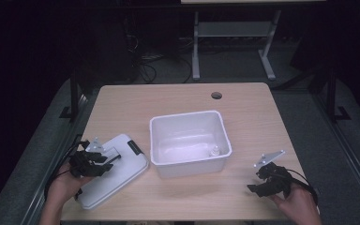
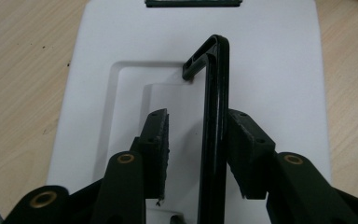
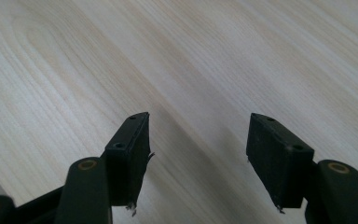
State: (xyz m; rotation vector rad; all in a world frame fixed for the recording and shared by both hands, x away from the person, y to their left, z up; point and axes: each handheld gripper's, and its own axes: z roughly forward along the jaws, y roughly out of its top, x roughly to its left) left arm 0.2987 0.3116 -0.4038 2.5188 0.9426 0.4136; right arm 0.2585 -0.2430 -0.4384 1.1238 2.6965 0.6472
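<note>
A white lid [image 1: 119,180] [image 2: 270,56] lies flat on the wooden table [image 1: 253,117] at the front left. Its thin black handle [image 2: 214,116] [image 1: 114,159] stands up from the recess in its middle. My left gripper [image 1: 107,161] [image 2: 198,114] reaches over the lid with the handle between its jaws. The right-hand pad lies against the handle, while the left-hand pad stands apart from it. At the front right my right gripper [image 1: 254,182] [image 3: 200,117] hovers low over bare wood, open, with nothing between its fingers.
A white open bin [image 1: 190,166] stands in the middle of the table, with a small white object [image 1: 213,151] in its front right corner. A black latch [image 1: 134,147] [image 2: 193,3] sits at the lid's far edge. A round cable hole [image 1: 216,95] marks the table's back.
</note>
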